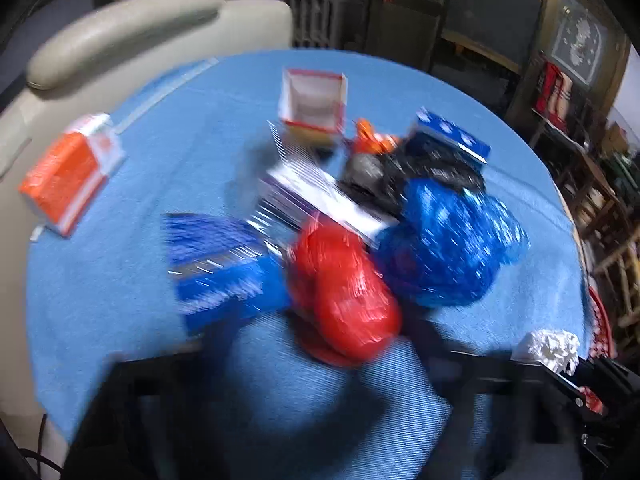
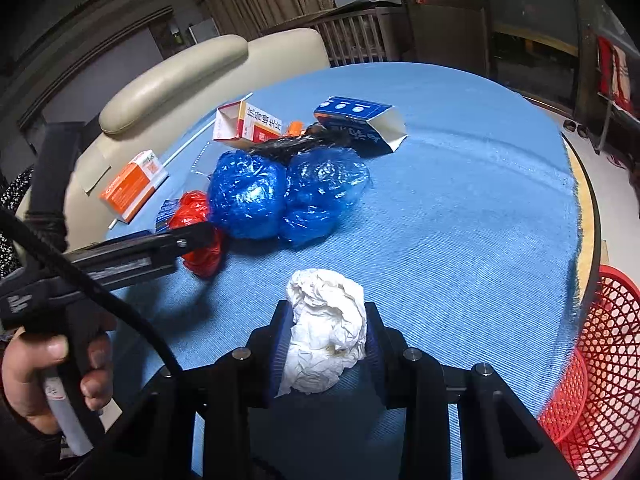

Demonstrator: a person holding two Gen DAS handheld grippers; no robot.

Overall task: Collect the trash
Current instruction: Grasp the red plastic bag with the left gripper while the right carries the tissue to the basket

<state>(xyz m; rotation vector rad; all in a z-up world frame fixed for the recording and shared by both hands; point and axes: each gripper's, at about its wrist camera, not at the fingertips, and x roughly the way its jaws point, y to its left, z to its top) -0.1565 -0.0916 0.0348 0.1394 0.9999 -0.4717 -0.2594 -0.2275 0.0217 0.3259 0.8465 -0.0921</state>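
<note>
On the table (image 2: 460,184) most trash was still uncollected: blue bags (image 2: 280,192), boxes (image 2: 132,184), red bag (image 2: 200,236) w/ left hand-held gripper (image 2: 208,232) closed on it. Right hand-held gripper (image 2: 326,344) gripped paper wad (image 2: 326,328). Red basket (image 2: 600,360) looked empty.

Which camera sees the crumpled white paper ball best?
The right wrist view. There the paper ball sits sharp and near the middle, squeezed in the right tool. The left wrist view is blurry and shows only a small white piece of it near the right edge.
</note>
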